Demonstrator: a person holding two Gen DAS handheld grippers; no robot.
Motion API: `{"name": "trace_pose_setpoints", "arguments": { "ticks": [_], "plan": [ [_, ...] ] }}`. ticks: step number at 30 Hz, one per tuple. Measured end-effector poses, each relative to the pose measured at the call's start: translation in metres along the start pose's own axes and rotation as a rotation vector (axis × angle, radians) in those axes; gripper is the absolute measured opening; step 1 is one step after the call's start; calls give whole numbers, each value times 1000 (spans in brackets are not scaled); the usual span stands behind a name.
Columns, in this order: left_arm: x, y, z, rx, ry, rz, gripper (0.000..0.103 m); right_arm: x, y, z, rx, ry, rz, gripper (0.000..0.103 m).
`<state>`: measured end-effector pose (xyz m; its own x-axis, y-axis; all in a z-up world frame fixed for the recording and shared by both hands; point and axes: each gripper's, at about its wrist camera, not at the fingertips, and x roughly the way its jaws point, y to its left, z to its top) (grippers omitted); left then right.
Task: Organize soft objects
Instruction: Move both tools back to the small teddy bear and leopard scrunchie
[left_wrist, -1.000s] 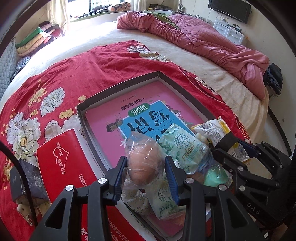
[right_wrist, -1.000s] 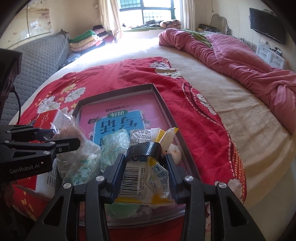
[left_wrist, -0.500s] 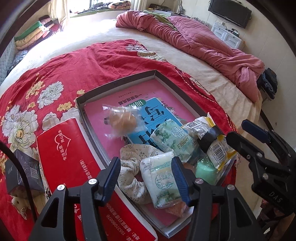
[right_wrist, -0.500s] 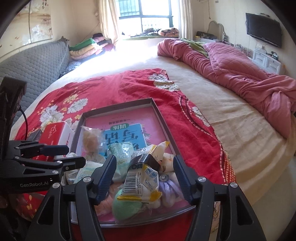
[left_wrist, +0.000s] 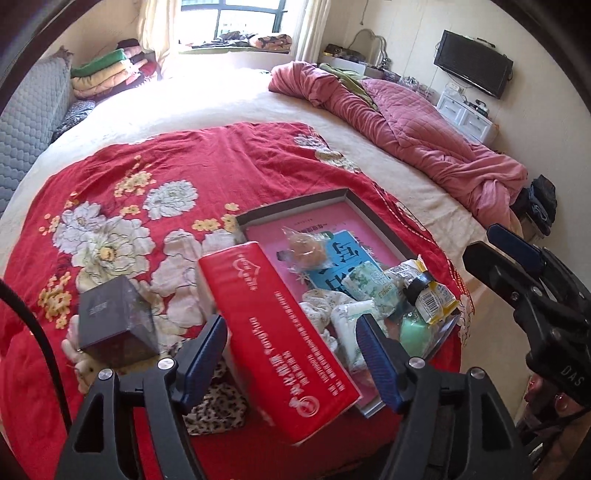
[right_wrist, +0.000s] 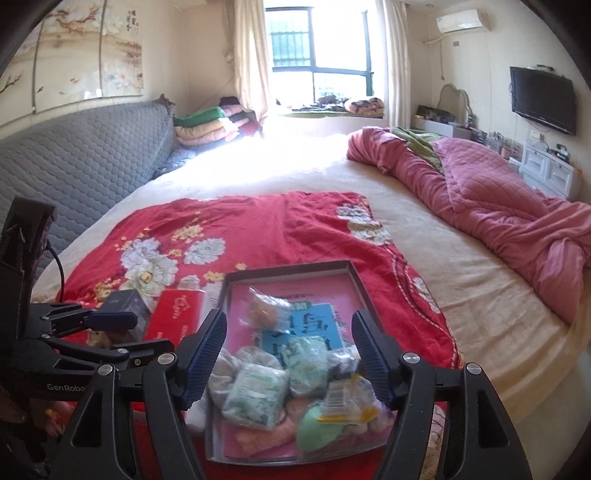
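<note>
Soft packets (right_wrist: 258, 391) piled at near end of tray (right_wrist: 288, 267), bagged bun (left_wrist: 306, 251) alone farther in, all on pink book; tray sits on red blanket (left_wrist: 177, 166) on bed. Red box (left_wrist: 273, 332) just left of tray, dark cube (left_wrist: 114, 321) beyond. Left gripper (left_wrist: 291, 354) spread, empty, over red box. Right gripper (right_wrist: 290, 354) spread, empty, above packets

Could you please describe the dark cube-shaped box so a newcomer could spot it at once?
Start at the red flowered blanket on the bed. Left of the long red box sits the dark box. It alone is dark and cube-shaped.
</note>
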<state>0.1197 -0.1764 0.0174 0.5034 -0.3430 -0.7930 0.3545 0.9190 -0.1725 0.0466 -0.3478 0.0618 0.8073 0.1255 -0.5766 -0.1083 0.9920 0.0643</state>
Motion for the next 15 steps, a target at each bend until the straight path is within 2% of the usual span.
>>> {"name": "trace_pose_setpoints", "arguments": {
  "ticks": [8, 15],
  "plan": [
    [-55, 64, -17, -70, -66, 99, 74, -10, 85, 24, -147, -30, 113, 74],
    [-73, 135, -41, -190, -57, 156, 75, 4, 152, 20, -284, 28, 164, 74]
  ]
}}
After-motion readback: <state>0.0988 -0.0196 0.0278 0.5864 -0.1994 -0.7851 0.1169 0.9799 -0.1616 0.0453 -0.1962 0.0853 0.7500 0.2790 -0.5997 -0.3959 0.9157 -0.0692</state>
